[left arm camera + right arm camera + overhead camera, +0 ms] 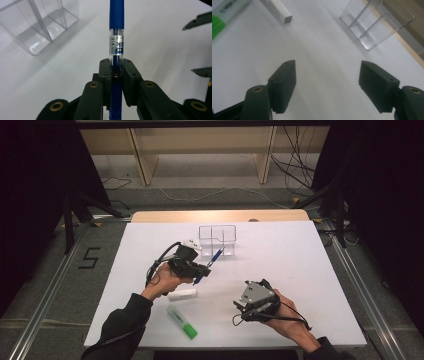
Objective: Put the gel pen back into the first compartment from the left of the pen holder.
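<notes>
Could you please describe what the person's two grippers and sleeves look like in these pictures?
Both are black handheld devices. The left gripper has a white part on top and a black cable looping behind it. The right gripper carries a grey three-cornered plate and trails a thin black cable. Their jaws are blocky black pads on arms with brass-coloured pivot rings. Dark sleeves cover both forearms.

Black grippers (200, 270) with brass-ringed screws (trailing black cables), dark sleeves (125, 317).

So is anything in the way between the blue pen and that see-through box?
Nothing visible is. The left gripper is shut on the blue pen, and bare white table lies between the pen's tip and the clear box. The white stick, green highlighter and open right gripper sit off to the side.
</notes>
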{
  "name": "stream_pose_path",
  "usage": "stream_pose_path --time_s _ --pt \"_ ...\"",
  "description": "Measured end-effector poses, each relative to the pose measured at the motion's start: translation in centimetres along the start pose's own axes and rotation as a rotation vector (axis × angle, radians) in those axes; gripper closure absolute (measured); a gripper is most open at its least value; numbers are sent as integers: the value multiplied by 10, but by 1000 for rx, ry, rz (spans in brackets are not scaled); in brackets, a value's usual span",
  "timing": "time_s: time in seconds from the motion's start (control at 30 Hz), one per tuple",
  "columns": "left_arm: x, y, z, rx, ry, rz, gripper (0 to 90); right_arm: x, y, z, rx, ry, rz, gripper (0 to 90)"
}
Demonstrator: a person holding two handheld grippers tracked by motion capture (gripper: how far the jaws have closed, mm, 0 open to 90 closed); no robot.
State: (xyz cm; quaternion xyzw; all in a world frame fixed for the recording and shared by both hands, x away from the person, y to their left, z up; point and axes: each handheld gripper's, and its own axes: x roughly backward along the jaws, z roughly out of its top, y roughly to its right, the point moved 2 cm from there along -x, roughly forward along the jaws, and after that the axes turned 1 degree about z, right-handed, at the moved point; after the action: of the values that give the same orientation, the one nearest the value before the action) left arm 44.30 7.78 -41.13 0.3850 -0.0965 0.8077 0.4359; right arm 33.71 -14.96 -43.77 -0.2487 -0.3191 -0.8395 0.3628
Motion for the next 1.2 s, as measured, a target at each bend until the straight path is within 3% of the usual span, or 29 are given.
stream_pose_path --time_s 0.17,0.27,0.4,0.53,0.73,0.93,1.2 --pt "6 -6 3 28 94 41 789 0 3 -4 -57 10 25 309" --pt "9 -9 4 57 147 77 789 3 5 -5 -102 50 35 297" --pt "12 -15 5 94 223 115 789 8 11 -7 -242 107 104 260" --pt "13 -22 6 125 260 129 789 11 17 -12 -337 144 152 236" --pt "11 -33 6 161 291 155 789 13 20 -16 -383 163 171 219" --pt "9 -41 12 201 336 187 789 14 17 -18 -369 156 168 220" --pt "6 -51 28 219 391 220 788 17 18 -19 -384 176 180 218"
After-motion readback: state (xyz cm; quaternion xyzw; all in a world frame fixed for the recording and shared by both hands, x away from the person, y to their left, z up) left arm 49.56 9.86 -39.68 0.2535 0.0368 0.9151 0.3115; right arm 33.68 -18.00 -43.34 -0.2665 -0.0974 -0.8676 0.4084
